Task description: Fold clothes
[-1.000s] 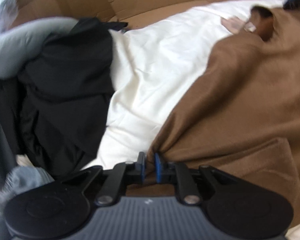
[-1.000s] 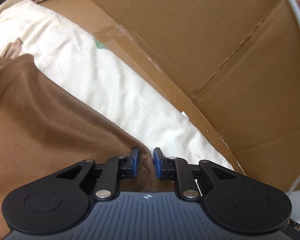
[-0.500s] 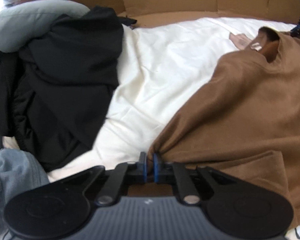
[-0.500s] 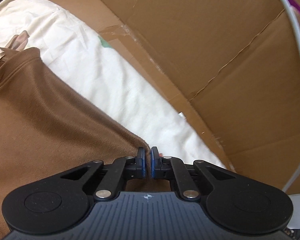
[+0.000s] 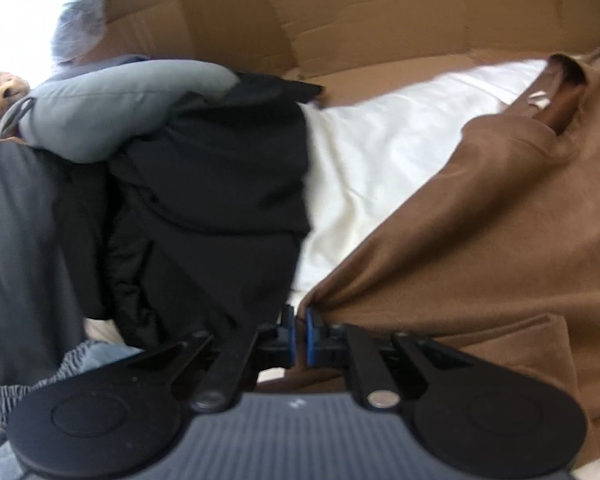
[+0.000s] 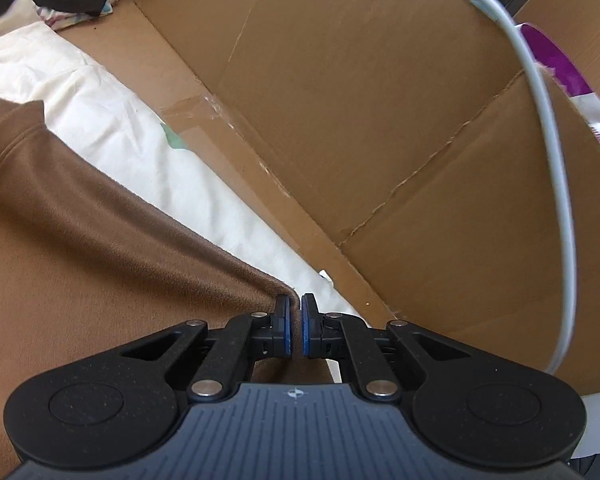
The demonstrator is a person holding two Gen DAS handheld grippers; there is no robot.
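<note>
We judge the brown sweatshirt [image 5: 480,220] to be soft, light and limp, so it sags wherever we leave it unsupported, and the two hem corners we already pinch are the right holds. The left gripper [image 5: 299,334] and the right gripper [image 6: 294,326] are both clamped shut on its edge. It lies spread on the white sheet [image 5: 380,152], its long axis running from our grippers to the collar [image 5: 560,100], which points toward the cardboard wall [image 5: 380,12] beyond the sheet.
</note>
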